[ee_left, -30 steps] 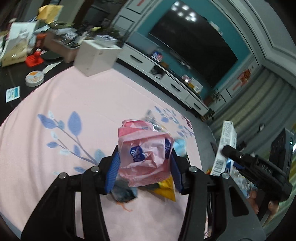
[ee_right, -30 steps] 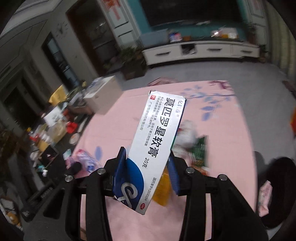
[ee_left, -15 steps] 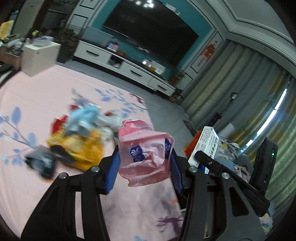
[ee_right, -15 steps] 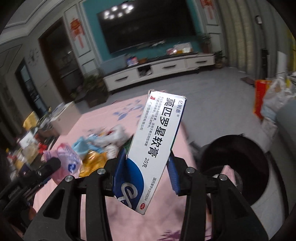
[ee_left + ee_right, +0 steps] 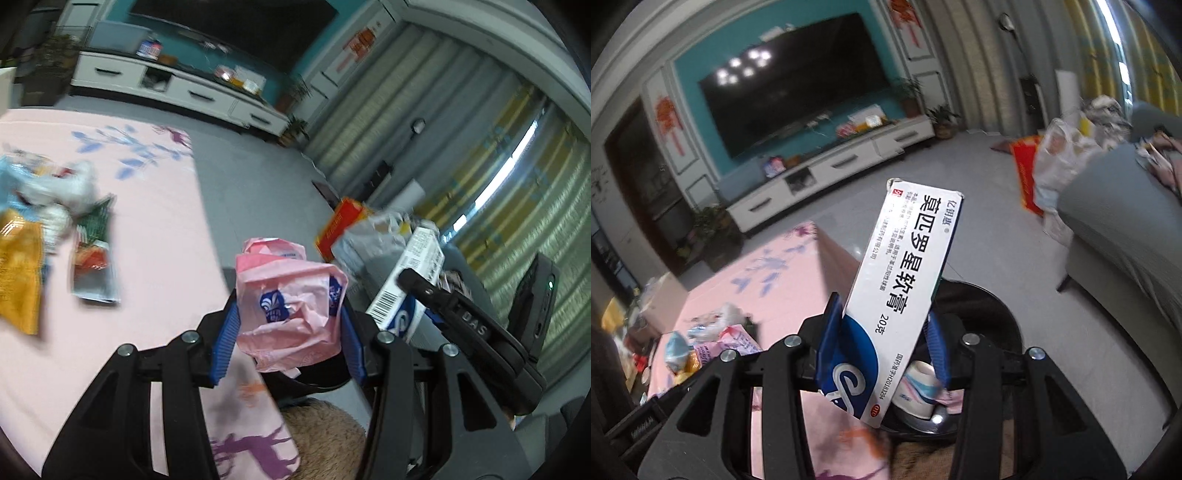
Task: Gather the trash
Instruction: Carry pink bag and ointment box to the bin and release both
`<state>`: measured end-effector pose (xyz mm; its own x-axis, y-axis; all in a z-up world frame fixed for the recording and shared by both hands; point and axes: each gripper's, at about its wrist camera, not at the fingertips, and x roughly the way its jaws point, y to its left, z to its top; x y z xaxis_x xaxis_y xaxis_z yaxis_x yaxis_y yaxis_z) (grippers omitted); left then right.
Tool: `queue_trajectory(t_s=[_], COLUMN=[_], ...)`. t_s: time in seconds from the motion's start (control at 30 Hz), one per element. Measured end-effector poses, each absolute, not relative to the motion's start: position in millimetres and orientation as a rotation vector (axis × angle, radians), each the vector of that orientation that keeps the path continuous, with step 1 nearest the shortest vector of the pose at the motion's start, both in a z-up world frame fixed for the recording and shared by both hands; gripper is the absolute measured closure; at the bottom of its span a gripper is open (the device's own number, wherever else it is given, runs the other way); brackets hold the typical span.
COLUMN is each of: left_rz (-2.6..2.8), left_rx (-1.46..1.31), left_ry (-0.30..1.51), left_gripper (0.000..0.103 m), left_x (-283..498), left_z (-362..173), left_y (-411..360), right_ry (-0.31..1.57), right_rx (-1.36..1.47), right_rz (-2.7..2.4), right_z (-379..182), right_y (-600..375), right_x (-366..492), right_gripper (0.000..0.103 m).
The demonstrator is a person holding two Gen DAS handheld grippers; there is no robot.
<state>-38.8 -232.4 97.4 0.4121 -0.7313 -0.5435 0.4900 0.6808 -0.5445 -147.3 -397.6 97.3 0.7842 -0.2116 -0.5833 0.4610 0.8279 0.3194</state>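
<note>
In my left wrist view, the left hand-held gripper (image 5: 290, 334) is clenched on a crumpled pink wrapper (image 5: 288, 308), its blue pads (image 5: 225, 338) pressing both sides at the centre of the frame. Below it I see the pink cloth of the worktop (image 5: 155, 258), printed with blue leaves and purple deer. A pile of loose trash (image 5: 55, 240) lies blurred at the left edge: a yellow bag, a green and silver packet and some white pieces. At centre right, the right hand-held gripper (image 5: 413, 291) comes into this view carrying its box.

In my right wrist view, the right hand-held gripper (image 5: 882, 354) grasps a white and blue medicine box (image 5: 897, 295) that stands tilted, its top leaning to the right, at the centre of the frame. Just behind and below the box I see a black bin (image 5: 993, 314) on the grey floor beside the worktop's edge, with some white and pink trash already inside. A grey sofa (image 5: 1119, 221) fills the right side, and a television (image 5: 798, 96) hangs at upper left.
</note>
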Motion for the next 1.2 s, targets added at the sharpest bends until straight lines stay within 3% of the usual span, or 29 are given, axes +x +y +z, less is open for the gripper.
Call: queue_trajectory(t_s=[0.43, 0.87, 1.0, 1.07, 1.1, 1.2], left_rz=[-0.804, -0.805, -0.809, -0.805, -0.798, -0.797], left_rx=[-0.151, -0.062, -0.043, -0.042, -0.034, -0.030], left_ry=[1.032, 1.148, 1.148, 1.128, 1.106, 1.051], left_gripper=[0.053, 0.052, 0.045, 0.030, 0.023, 0.013], left_x=[-17.8, -6.9, -8.7, -10.1, -11.6, -15.2], left_z=[36.5, -3.0, -3.6, 1.7, 6.8, 22.7], left_y=[-335.3, -375.2, -375.7, -373.3, -370.1, -357.1], right_ry=[0.763, 0.920, 0.930, 0.913, 0.895, 0.851], right_rx=[0.591, 0.599, 0.599, 0.610, 0.618, 0.600], right_rz=[-0.496, -0.547, -0.554, -0.556, -0.561, -0.573], right_z=[29.2, -8.1, -7.5, -4.5, -1.9, 8.4], right_y=[-451.9, -467.1, -466.0, -465.7, -465.4, -463.9], right_x=[-129.7, -115.3, -115.4, -117.9, -120.5, -124.4], right_gripper=[0.059, 0.059, 0.058, 0.046, 0.034, 0.022])
